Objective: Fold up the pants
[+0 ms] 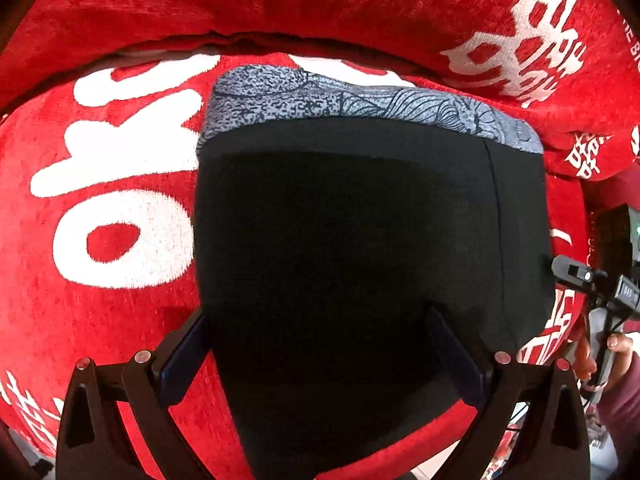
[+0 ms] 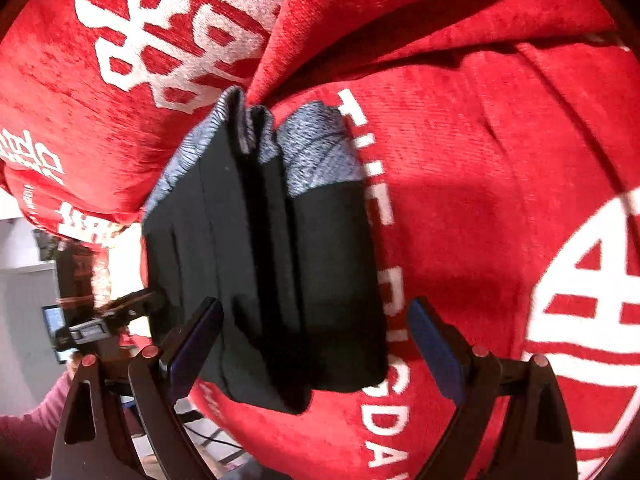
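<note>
The pants point(image 1: 340, 220) are black with a grey patterned band point(image 1: 360, 100) at the far end. They lie folded into a compact rectangle on a red cover point(image 1: 100, 168). My left gripper point(image 1: 318, 316) is open, its fingers spread over the near edge of the bundle. In the right wrist view the pants point(image 2: 260, 260) show as several stacked layers seen from the side. My right gripper point(image 2: 316, 304) is open too, with the bundle's near end between its fingers. Each gripper appears at the edge of the other's view: the right gripper point(image 1: 580, 276) and the left gripper point(image 2: 124, 312).
The red cover point(image 2: 480, 152) with white lettering drapes a seat and a raised back cushion point(image 1: 280, 4). A person's hand point(image 1: 616, 344) and pink sleeve point(image 2: 32, 420) hold the grippers. Beyond the seat edge are white furniture point(image 2: 24, 280) and a small screen point(image 2: 54, 320).
</note>
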The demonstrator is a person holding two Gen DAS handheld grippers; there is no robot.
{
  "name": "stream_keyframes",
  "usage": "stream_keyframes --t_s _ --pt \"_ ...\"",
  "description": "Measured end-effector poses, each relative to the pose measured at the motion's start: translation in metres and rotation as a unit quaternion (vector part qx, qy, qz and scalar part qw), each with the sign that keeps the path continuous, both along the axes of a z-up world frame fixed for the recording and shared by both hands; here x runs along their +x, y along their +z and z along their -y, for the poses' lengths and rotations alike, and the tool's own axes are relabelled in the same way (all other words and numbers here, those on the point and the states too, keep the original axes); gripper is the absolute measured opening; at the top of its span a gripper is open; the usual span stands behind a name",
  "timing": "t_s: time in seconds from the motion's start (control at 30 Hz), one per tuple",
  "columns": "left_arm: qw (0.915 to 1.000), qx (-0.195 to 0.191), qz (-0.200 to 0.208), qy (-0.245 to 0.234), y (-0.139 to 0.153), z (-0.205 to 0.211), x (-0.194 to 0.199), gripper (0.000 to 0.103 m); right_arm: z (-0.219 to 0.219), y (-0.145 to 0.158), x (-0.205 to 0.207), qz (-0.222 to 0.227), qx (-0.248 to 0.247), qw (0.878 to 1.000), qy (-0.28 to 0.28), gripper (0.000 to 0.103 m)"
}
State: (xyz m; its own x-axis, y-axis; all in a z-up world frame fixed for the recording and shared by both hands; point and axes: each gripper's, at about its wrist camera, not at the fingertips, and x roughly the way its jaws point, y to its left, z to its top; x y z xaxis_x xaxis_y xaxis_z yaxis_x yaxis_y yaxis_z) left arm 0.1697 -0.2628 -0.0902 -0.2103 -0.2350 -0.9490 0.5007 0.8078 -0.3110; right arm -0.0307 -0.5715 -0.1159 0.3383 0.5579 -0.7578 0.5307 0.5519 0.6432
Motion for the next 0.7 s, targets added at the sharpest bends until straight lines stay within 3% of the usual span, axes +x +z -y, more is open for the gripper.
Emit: stream_keyframes --t_s 0.2,0.3,0.4,0.7 --pt "0.9998 -0.018 -0.003 0.013 -0.001 0.002 0.000 0.103 -0.001 -0.013 0.018 0.016 0.038 0.999 0.026 0.095" --pt "0.9993 -0.032 -0.005 0.020 -0.008 0.000 0.006 0.103 -0.006 -0.016 0.032 0.028 0.052 0.997 0.047 0.103" --pt "0.9966 -0.052 -0.042 0.049 -0.024 -0.002 0.011 0.103 -0.008 -0.025 0.038 0.024 0.058 0.996 0.063 0.103" --pt "0.9967 -0.043 -0.038 0.057 -0.027 -0.002 0.012 0.103 0.003 -0.033 0.042 -0.013 0.081 0.996 0.026 0.102"
